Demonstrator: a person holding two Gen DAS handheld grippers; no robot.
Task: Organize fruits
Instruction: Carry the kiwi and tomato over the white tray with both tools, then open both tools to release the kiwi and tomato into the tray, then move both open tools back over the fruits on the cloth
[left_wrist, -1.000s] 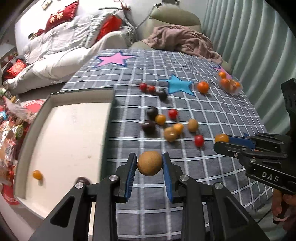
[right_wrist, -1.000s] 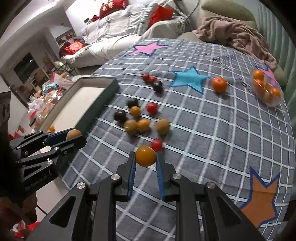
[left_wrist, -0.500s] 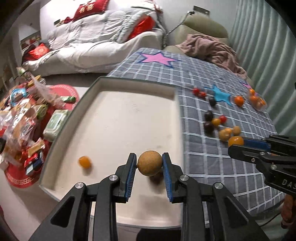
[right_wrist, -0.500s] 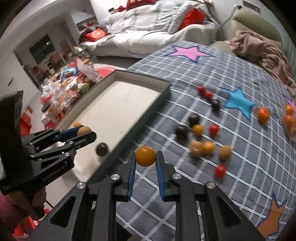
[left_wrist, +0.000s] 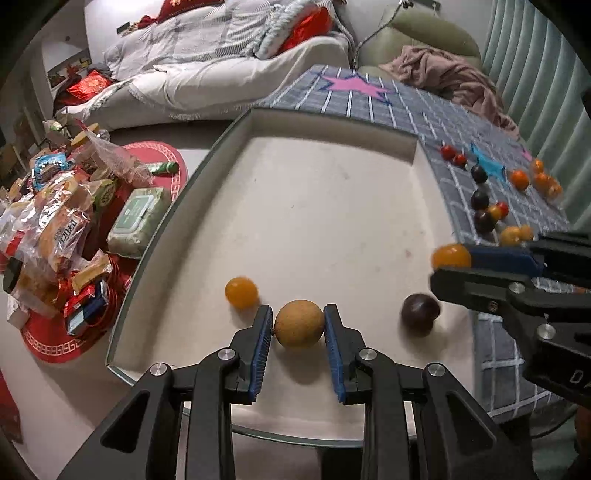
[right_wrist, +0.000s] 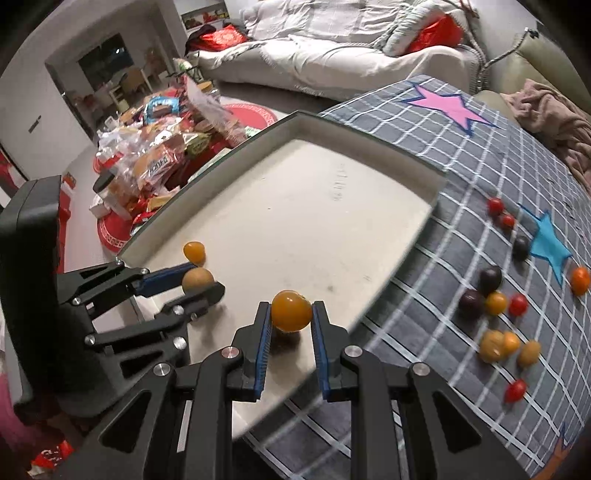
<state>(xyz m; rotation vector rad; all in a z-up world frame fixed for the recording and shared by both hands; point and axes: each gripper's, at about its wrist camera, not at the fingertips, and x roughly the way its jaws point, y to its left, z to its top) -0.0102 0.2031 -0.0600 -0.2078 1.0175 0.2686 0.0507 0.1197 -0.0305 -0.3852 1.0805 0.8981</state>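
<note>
- Left wrist view: my left hand-held gripper (left_wrist: 299, 328) is clamped on a brown round fruit (left_wrist: 299, 323) above the white tray (left_wrist: 325, 206), between an orange fruit (left_wrist: 241, 292) and a dark plum (left_wrist: 420, 315).
- Right wrist view: my right hand-held gripper (right_wrist: 291, 314) is clamped on an orange tomato (right_wrist: 291, 310) over the tray's near edge.

- The left wrist view looks steeply down along the left claw (left_wrist: 299, 328), close over the near end of the tray (left_wrist: 236, 122), with the desk (left_wrist: 517, 373) off to its right
- The right wrist view looks down from beside it, over the tray's desk-side edge
- Both share the tray, the scattered fruit and the sofa (right_wrist: 332, 51)
</note>
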